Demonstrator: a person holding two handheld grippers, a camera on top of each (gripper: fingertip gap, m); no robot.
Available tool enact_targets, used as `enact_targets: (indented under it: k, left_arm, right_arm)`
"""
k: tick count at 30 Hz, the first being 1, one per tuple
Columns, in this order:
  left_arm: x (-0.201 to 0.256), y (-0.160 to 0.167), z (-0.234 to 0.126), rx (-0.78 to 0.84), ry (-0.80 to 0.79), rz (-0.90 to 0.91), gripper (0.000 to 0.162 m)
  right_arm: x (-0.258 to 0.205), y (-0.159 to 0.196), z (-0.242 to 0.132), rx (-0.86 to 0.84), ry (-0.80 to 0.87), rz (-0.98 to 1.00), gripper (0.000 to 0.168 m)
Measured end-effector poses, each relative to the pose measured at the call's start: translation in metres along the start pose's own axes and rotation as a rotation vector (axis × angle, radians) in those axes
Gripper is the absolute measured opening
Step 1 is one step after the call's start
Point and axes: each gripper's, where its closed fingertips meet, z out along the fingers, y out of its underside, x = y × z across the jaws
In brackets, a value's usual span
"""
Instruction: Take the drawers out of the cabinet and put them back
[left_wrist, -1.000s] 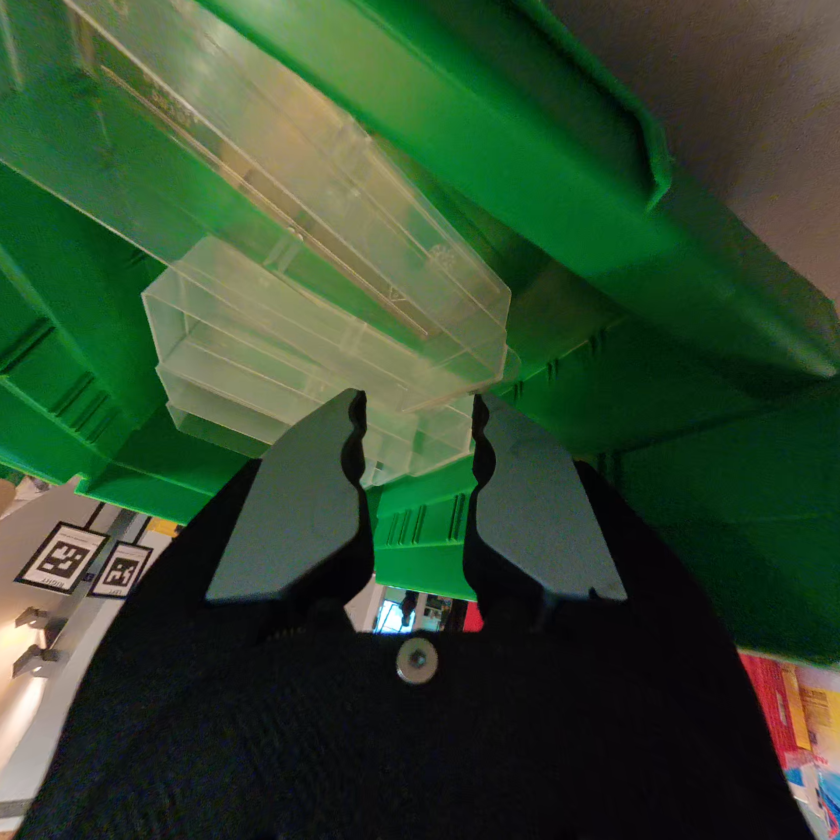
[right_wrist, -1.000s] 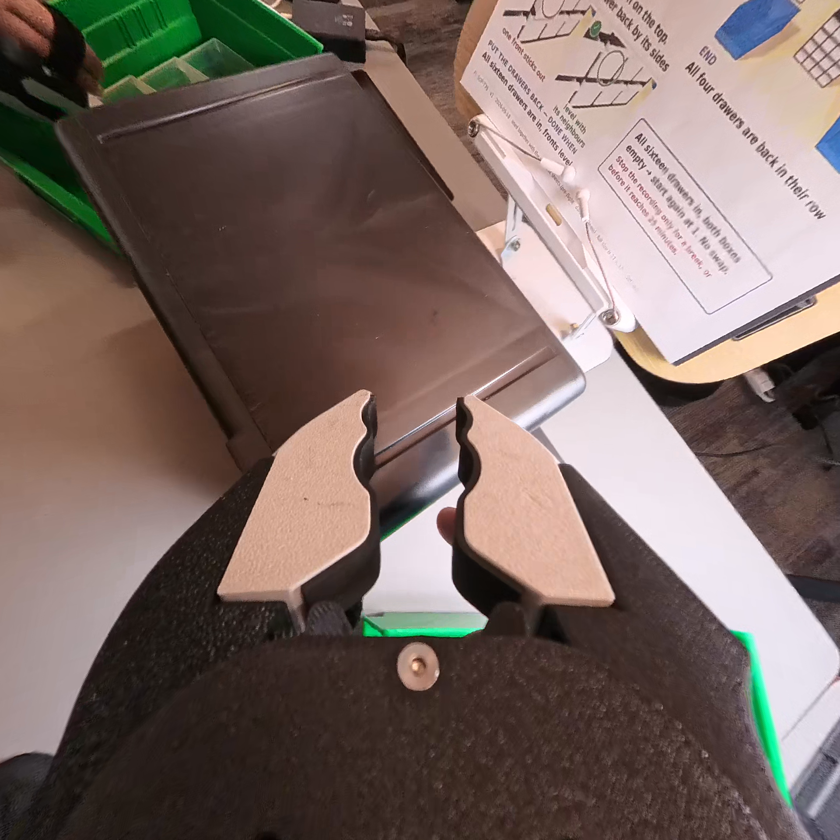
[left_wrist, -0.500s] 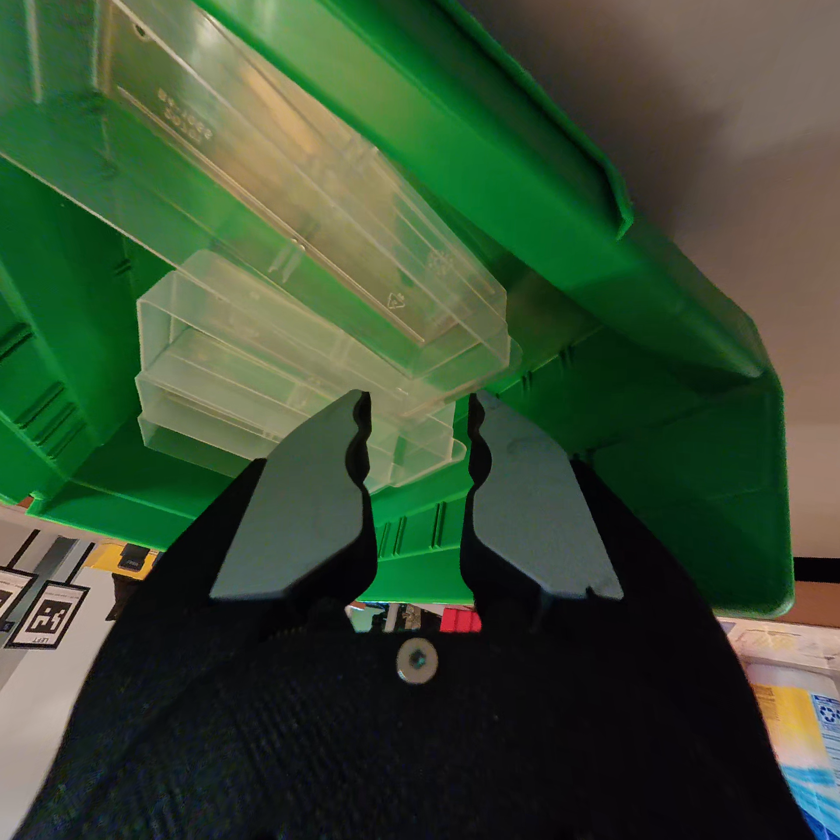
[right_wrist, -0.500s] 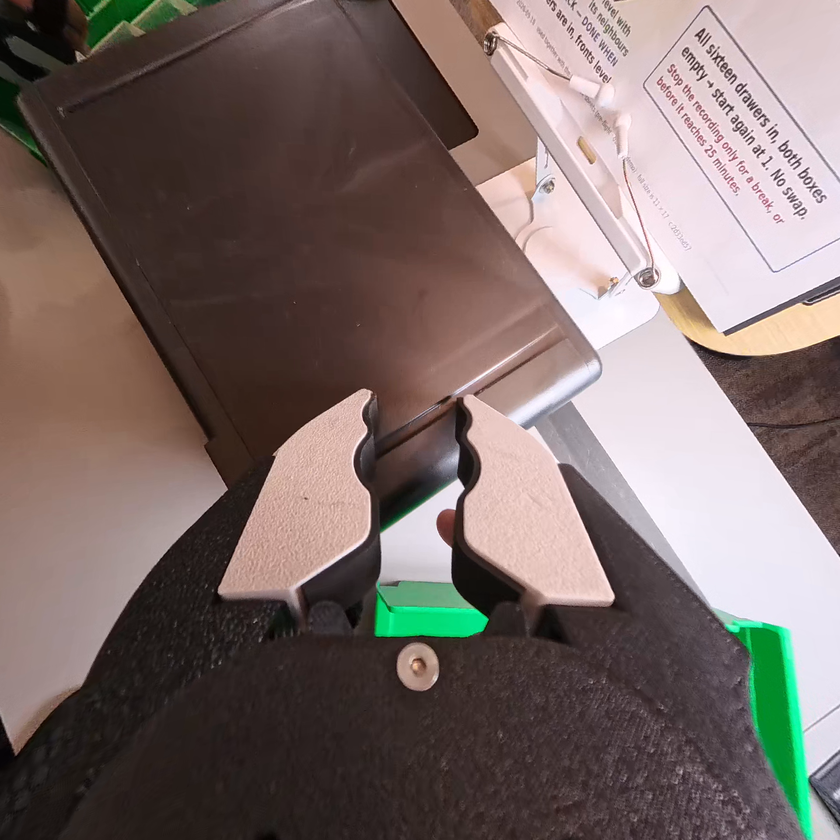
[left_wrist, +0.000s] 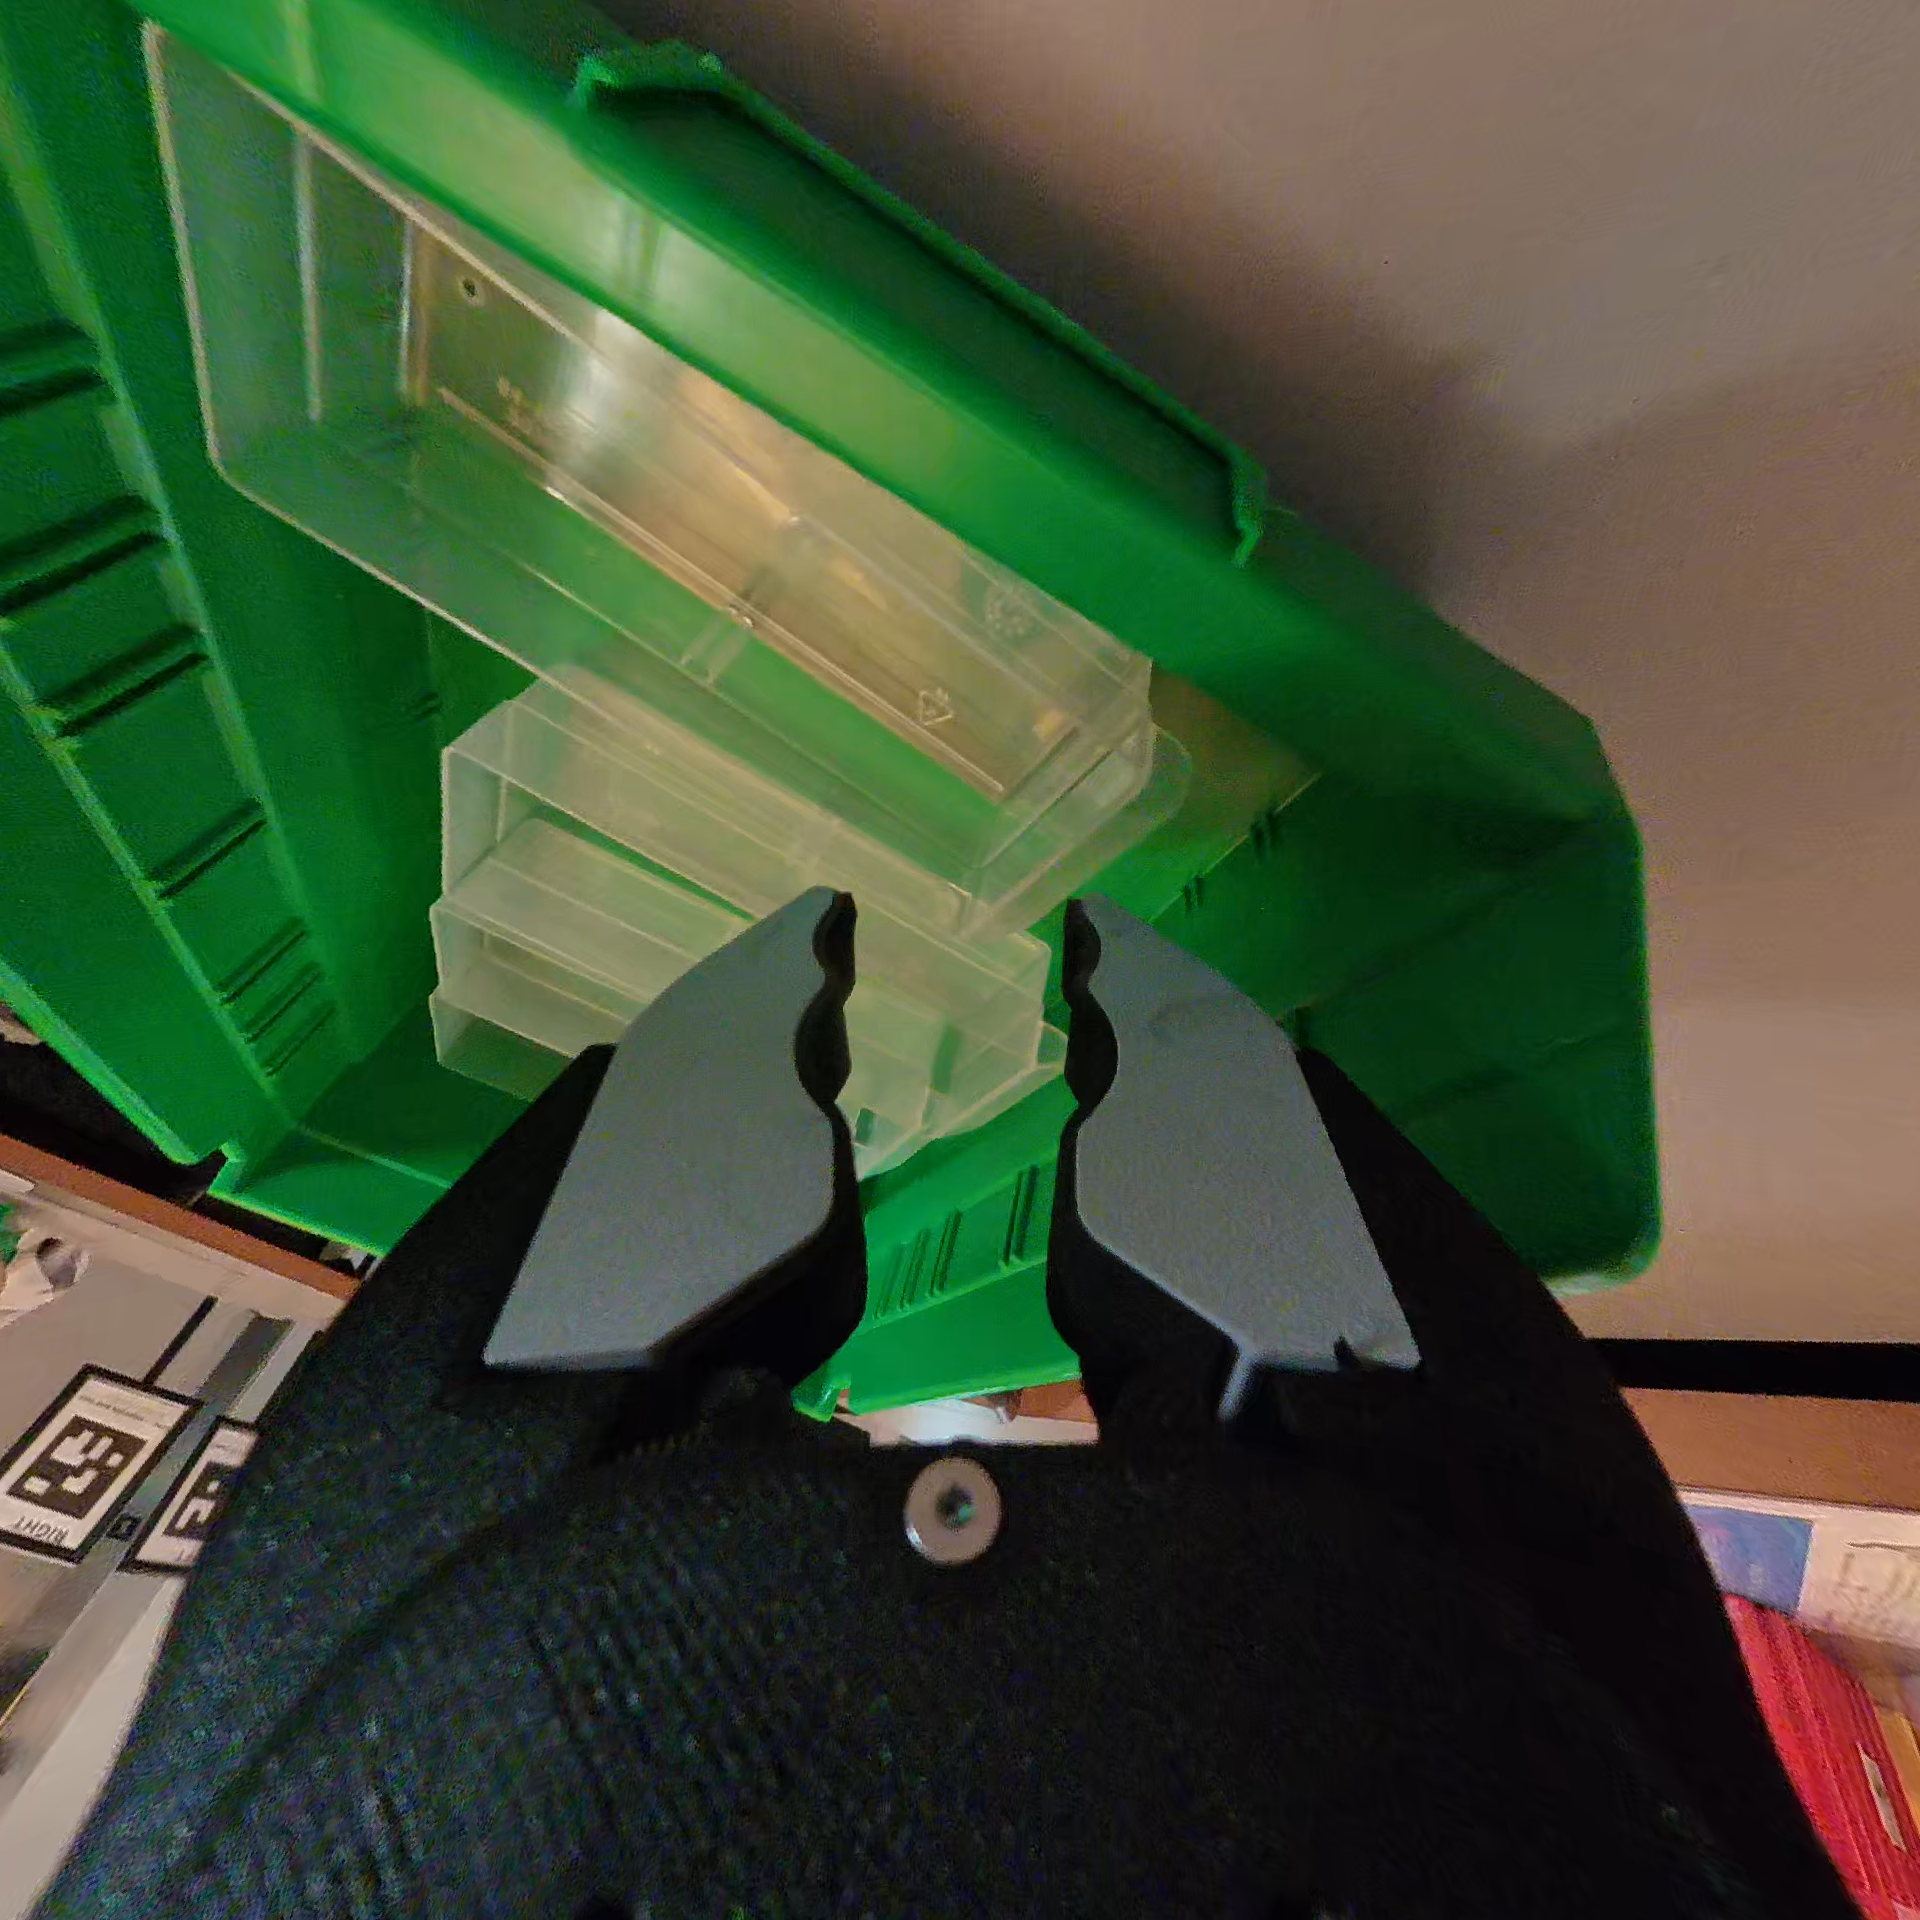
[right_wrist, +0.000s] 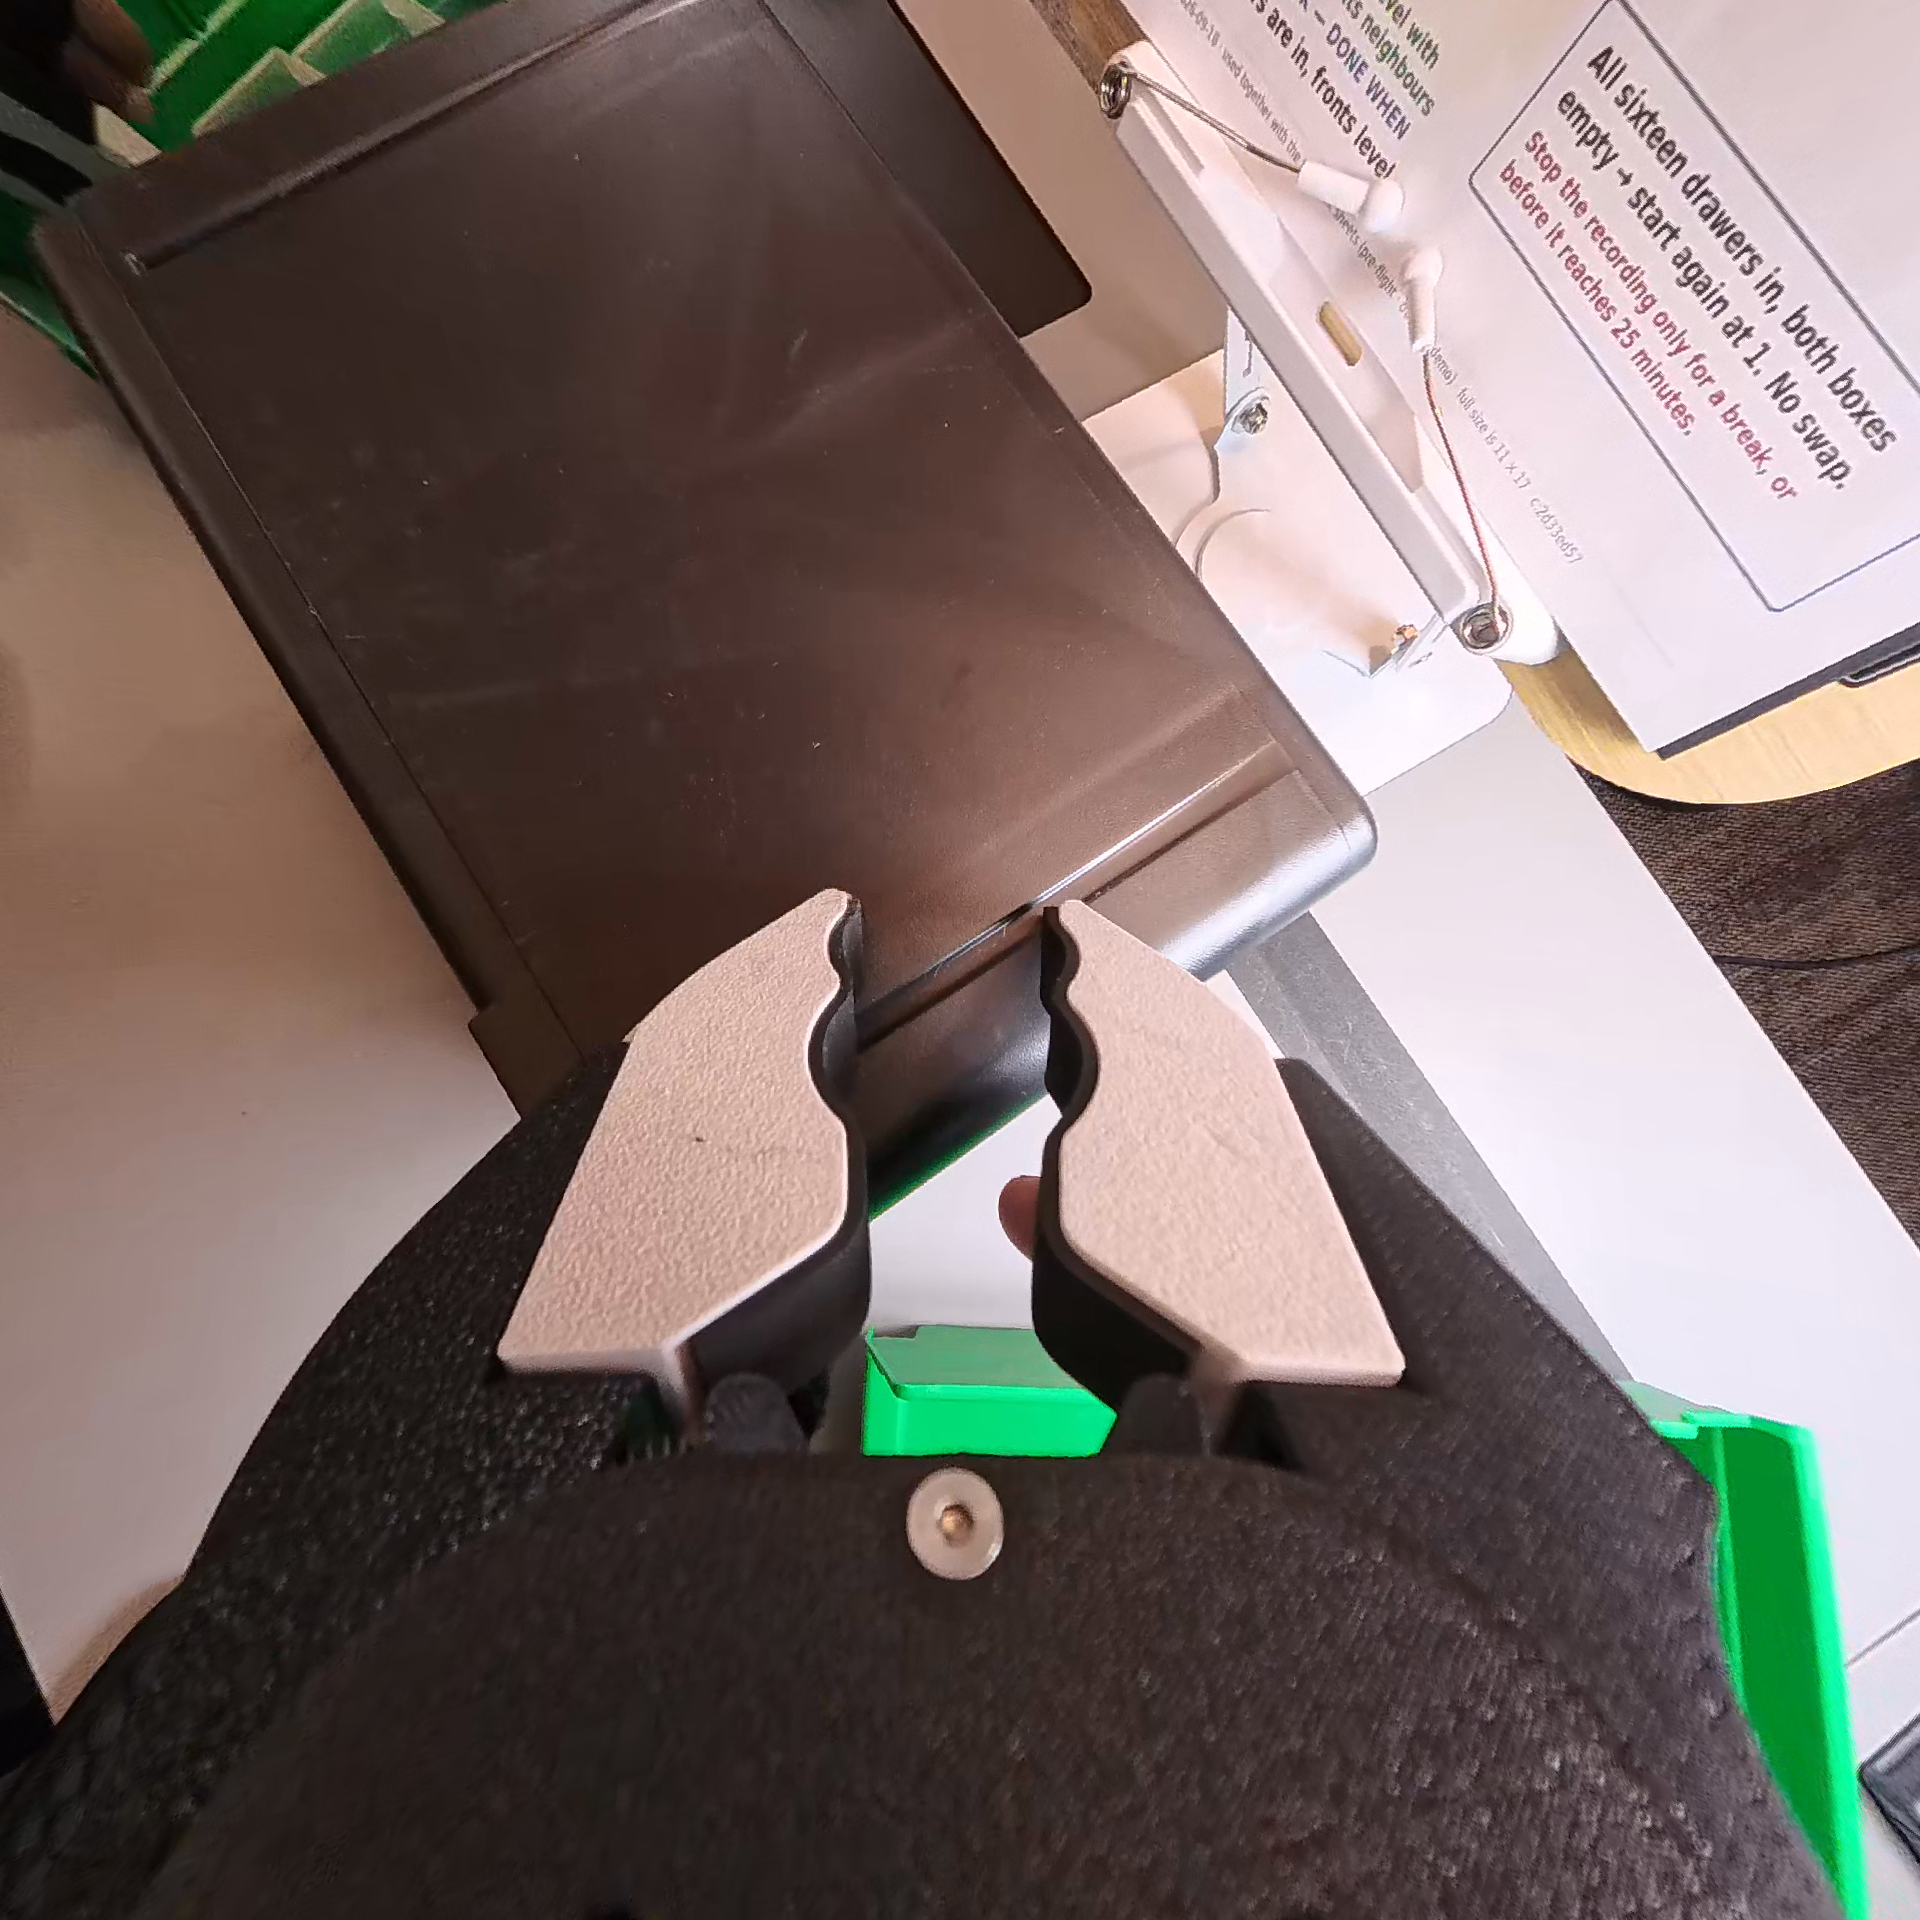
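Observation:
In the left wrist view, a green bin (left_wrist: 1299, 727) holds several clear plastic drawers. One clear drawer (left_wrist: 675, 540) lies slanted on top of a stack of clear drawers (left_wrist: 623, 894). My left gripper (left_wrist: 958, 914) is open just in front of the stack's near end and holds nothing. In the right wrist view, the dark grey cabinet (right_wrist: 644, 499) shows its flat top. My right gripper (right_wrist: 951, 914) is open and empty over the cabinet's front edge.
A second green bin (right_wrist: 977, 1403) sits below my right gripper. Another green bin with drawers (right_wrist: 260, 73) peeks past the cabinet's far end. A white stand (right_wrist: 1330, 416) holding a printed sheet (right_wrist: 1714, 260) stands to the right on the light table (right_wrist: 208, 935).
The left gripper has drawn back from the green bin, so more of its rim and the table shows. The right gripper has slid along the cabinet top. Both stayed open.

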Motion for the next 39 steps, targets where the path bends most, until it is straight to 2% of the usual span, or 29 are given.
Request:
enact_targets:
  k: [6,11,17,25,27,33,39]
  left_arm:
    - [0.011,-0.008,0.007,0.011,0.048,0.022,0.041]
    - [0.017,-0.007,0.008,0.0,0.107,0.019,0.032]
    - [0.022,-0.009,0.003,0.034,0.181,-0.064,0.032]
    - [0.029,-0.006,0.02,-0.016,0.234,0.05,0.036]
    - [0.03,-0.006,0.021,-0.011,0.23,0.045,0.031]
    - [0.023,-0.016,0.005,0.032,0.181,-0.117,0.018]
    - [0.01,-0.04,-0.045,0.098,0.102,-0.356,0.015]
  right_arm:
    - [0.0,0.0,0.0,0.013,-0.004,-0.001,0.033]
    - [0.001,-0.001,0.001,0.001,-0.002,-0.003,0.032]
    - [-0.001,-0.002,0.003,-0.003,-0.02,0.011,0.03]
    - [-0.001,-0.003,0.003,0.002,-0.036,-0.002,0.03]
    - [-0.001,-0.003,0.003,0.0,-0.036,-0.005,0.03]
    - [-0.001,-0.003,0.004,0.018,-0.038,-0.007,0.03]
    - [-0.001,-0.003,0.003,0.031,-0.026,-0.001,0.03]
